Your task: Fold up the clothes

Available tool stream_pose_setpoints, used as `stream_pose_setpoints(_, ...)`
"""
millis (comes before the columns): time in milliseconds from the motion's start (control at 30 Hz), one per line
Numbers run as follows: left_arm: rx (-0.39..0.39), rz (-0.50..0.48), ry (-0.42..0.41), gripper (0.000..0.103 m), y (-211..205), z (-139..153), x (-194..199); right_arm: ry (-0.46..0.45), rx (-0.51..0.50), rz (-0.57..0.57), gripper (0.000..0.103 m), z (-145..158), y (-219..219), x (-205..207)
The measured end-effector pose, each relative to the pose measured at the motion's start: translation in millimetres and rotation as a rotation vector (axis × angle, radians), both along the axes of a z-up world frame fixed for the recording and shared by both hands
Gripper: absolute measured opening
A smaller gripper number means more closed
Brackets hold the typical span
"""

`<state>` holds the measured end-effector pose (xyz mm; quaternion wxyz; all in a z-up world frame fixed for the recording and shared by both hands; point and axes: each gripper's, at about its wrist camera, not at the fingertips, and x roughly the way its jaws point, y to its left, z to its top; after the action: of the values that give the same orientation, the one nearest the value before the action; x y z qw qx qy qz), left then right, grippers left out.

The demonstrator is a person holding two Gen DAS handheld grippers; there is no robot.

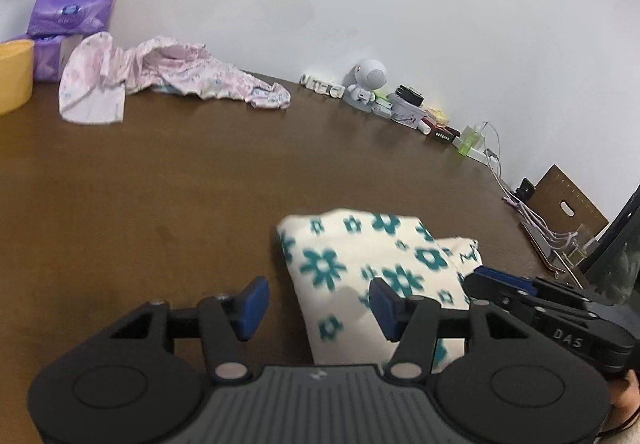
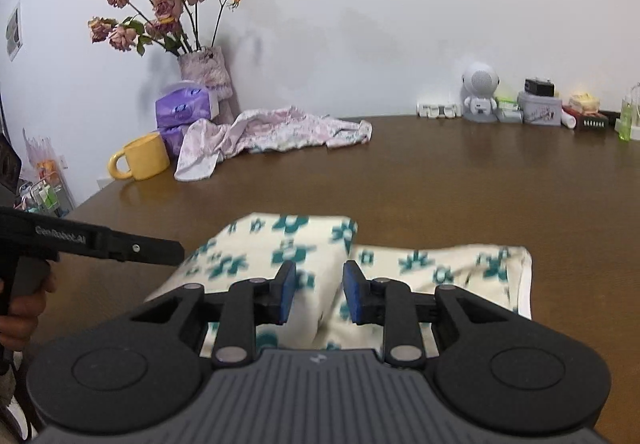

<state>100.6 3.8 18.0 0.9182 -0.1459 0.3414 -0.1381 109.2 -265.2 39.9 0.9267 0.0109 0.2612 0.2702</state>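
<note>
The left gripper point(image 1: 316, 302) has its jaws well apart with nothing pinched; its right pad hangs over the cloth point(image 1: 372, 276), its left pad over bare table point(image 1: 160, 184). The right gripper point(image 2: 319, 292) has its jaws narrowly apart over a raised fold of the cloth point(image 2: 296, 260); whether the pads press it cannot be told. The cloth, cream with teal flowers, lies folded on the near part of the table, its long axis running across the right wrist view, with a thicker stack on the left and a flatter flap to the right. Left of the cloth in that view, a hand point(image 2: 20, 308) holds the other gripper's handle. Beyond the cloth, well apart, a pink garment point(image 2: 276, 132) lies crumpled at the far edge. Left of the garment stands a yellow mug point(image 2: 140, 156); behind it, purple tissue packs point(image 2: 182, 108) and a vase point(image 2: 208, 72) of dried roses. Along the white wall point(image 2: 360, 4), right of the garment, a small white robot figure point(image 2: 479, 92) stands among boxes.
</note>
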Motion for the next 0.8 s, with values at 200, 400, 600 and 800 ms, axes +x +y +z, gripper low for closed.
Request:
stream_pose_setpoints(200,0.024,0.018,0.005,0.055,-13,-6,-10,0.003,-0.010,-0.019,0.026,-17,2,-2)
stream_pose_setpoints(400,0.018,0.046,0.007,0.055,-14,-7,-14,-0.002,0.048,-0.013,0.026,-11,-4,-3)
stream_pose_setpoints(600,-0.070,0.078,0.045,0.055,-8,-13,-14,-0.006,0.003,-0.022,0.024,-16,5,1)
stream_pose_setpoints(800,-0.224,0.118,0.103,0.055,0,-27,-9,0.015,0.031,-0.030,0.024,-22,0,2)
